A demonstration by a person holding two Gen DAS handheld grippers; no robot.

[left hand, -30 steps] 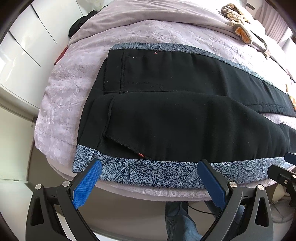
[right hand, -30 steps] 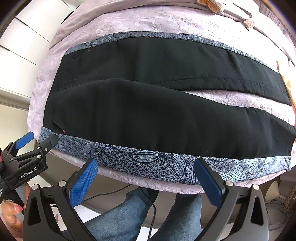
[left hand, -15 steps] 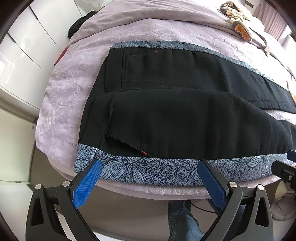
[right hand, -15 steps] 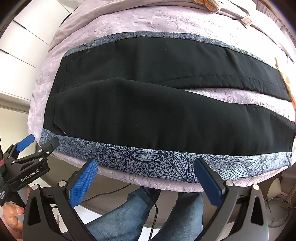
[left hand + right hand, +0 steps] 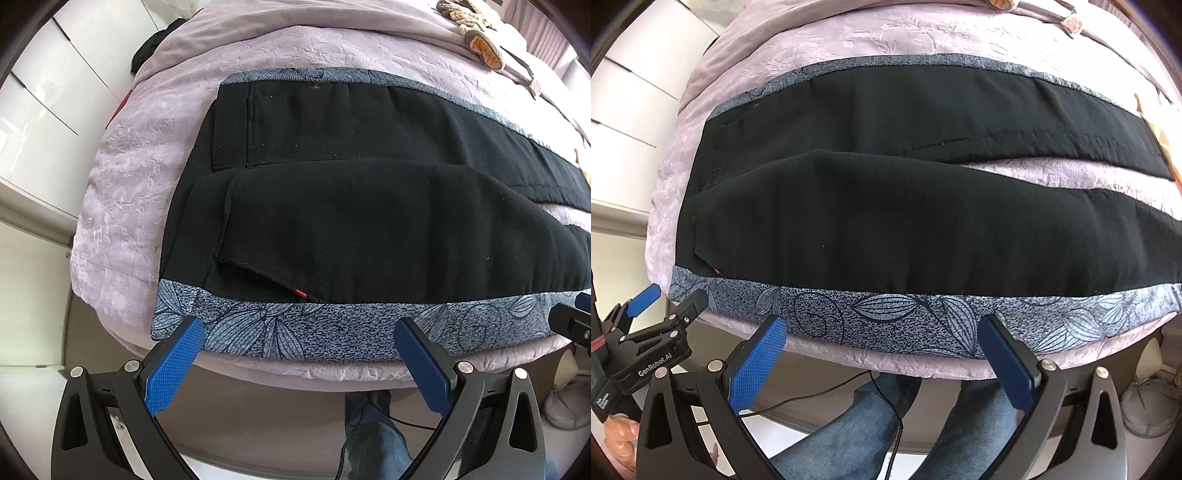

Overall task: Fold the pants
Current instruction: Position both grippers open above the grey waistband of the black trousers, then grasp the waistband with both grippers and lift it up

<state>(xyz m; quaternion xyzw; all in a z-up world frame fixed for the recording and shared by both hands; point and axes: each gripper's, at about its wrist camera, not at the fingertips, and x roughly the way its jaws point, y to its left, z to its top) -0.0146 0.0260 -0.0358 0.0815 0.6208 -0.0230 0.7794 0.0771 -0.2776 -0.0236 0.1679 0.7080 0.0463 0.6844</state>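
Below the bed edge, left gripper (image 5: 295,334): spread wide with nothing between its blue pads (image 5: 173,363), poised just off the patterned side stripe (image 5: 332,325) near the waistband corner.
Right gripper (image 5: 882,334): likewise spread and empty, facing the same stripe further along the near leg.
Pants (image 5: 369,221): black, laid flat along the bed (image 5: 122,166), waistband to the left; the two legs part toward the right, showing quilt between them.
Risk: a pinch at the overhanging stripe could catch the lilac quilt (image 5: 923,365) too, so the cover lifts with the fabric.
Risk: uneven lifts would skew the fold, and the soft cloth may sag between the two grips.
Room: open quilt beyond the far leg; gloves (image 5: 476,33) lie well apart at the far corner.
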